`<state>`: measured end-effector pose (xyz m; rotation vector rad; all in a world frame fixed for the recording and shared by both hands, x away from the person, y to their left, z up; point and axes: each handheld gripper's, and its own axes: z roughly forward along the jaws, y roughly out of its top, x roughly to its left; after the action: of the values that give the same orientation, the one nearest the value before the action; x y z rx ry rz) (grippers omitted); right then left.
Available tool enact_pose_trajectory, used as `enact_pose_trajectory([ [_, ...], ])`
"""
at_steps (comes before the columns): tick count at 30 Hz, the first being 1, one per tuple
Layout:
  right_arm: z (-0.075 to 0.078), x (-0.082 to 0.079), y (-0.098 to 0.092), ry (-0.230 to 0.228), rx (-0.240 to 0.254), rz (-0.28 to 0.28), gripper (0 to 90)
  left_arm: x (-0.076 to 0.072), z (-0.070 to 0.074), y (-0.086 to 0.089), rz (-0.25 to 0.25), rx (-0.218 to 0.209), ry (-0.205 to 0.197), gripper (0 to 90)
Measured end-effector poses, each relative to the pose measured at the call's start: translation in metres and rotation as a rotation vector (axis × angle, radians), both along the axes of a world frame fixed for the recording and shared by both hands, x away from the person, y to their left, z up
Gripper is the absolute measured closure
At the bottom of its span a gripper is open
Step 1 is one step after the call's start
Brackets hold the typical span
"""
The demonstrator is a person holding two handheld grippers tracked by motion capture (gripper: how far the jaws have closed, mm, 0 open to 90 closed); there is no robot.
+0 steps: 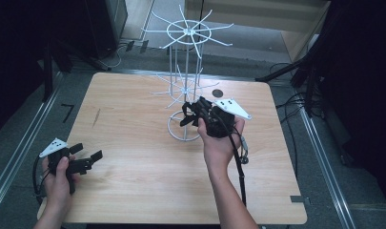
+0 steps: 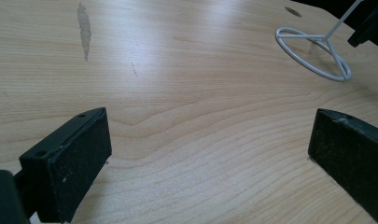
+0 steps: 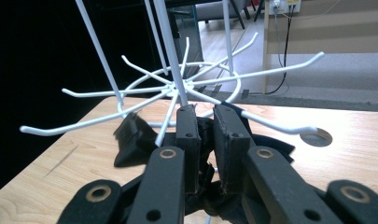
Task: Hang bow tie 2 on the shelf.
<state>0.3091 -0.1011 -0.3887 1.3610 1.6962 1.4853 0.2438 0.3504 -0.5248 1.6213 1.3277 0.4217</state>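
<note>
Right gripper (image 1: 196, 112) jaws are clamped on a black fabric piece (image 3: 135, 140) at the white wire spoked stand (image 1: 186, 86), frame centre; left gripper (image 1: 88, 160) jaws are held wide, lower left.

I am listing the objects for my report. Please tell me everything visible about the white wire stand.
The white wire stand looks like thin painted metal. It stands upright on the wooden table, on a ring base, with a slim post and two tiers of radiating hooked arms. The right hand-held gripper holds a black cloth-like item at the lower tier, against its arms.
</note>
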Motion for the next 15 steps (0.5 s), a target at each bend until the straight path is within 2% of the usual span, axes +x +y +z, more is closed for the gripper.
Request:
enact_pose_trajectory([
  [7, -0.013, 0.001, -0.007, 0.001, 0.004, 0.024, 73.7, 0.0, 0.0, 0.0, 0.002, 0.002, -0.002, 0.0],
  [15, -0.023, -0.001, -0.013, 0.008, -0.004, 0.041, 71.5, 0.0, 0.0, 0.0, 0.001, 0.004, -0.001, 0.0],
])
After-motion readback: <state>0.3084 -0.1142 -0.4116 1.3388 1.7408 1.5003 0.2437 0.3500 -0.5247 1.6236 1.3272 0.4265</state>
